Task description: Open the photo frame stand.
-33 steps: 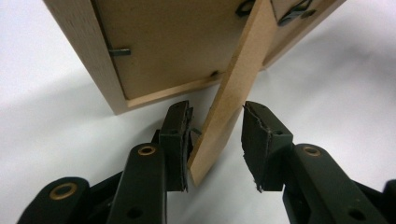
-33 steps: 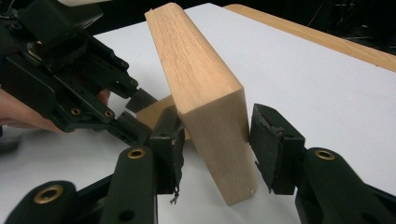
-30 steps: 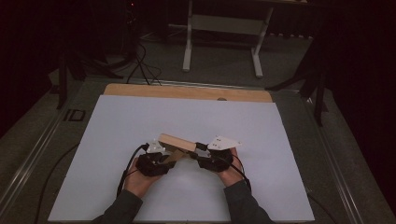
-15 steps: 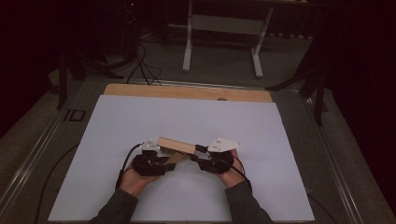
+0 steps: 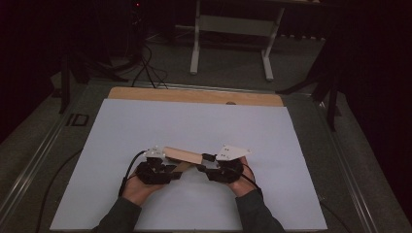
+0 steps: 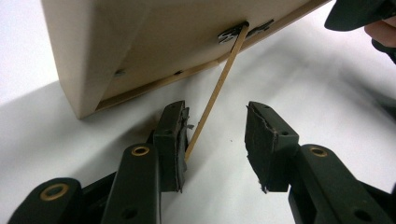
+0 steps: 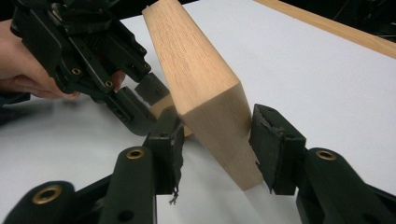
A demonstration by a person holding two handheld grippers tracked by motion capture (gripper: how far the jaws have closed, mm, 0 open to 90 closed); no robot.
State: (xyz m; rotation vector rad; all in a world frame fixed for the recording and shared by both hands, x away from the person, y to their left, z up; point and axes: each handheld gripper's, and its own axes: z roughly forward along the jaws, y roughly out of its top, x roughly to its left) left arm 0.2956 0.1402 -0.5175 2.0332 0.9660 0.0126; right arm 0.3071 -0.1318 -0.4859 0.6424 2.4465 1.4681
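Note:
A pale wooden block (image 5: pixel 182 155) hangs tilted just above the white table sheet, between my two grippers. My right gripper (image 5: pixel 206 167) is shut on its near end; in the right gripper view the pads (image 7: pixel 273 149) press the block (image 7: pixel 201 84) from both sides of the gripper (image 7: pixel 215 126). My left gripper (image 5: pixel 170 171) stands open under the block's other end (image 6: pixel 154 42). A thin tan strip (image 6: pixel 212 98) runs down from a dark fitting under the block to the inner face of one pad of my left gripper (image 6: pixel 215 121), which also shows across the block (image 7: pixel 140 100).
The white sheet (image 5: pixel 194 126) covers the table, with a wooden edge (image 5: pixel 194 95) along the far side. A white metal stand (image 5: pixel 233 24) and cables (image 5: pixel 145 63) sit on the dark floor beyond. A black cable (image 5: pixel 127 170) trails from my left gripper.
Both hands and the block have shifted slightly toward the near edge and to the left. The grip on the block looks the same.

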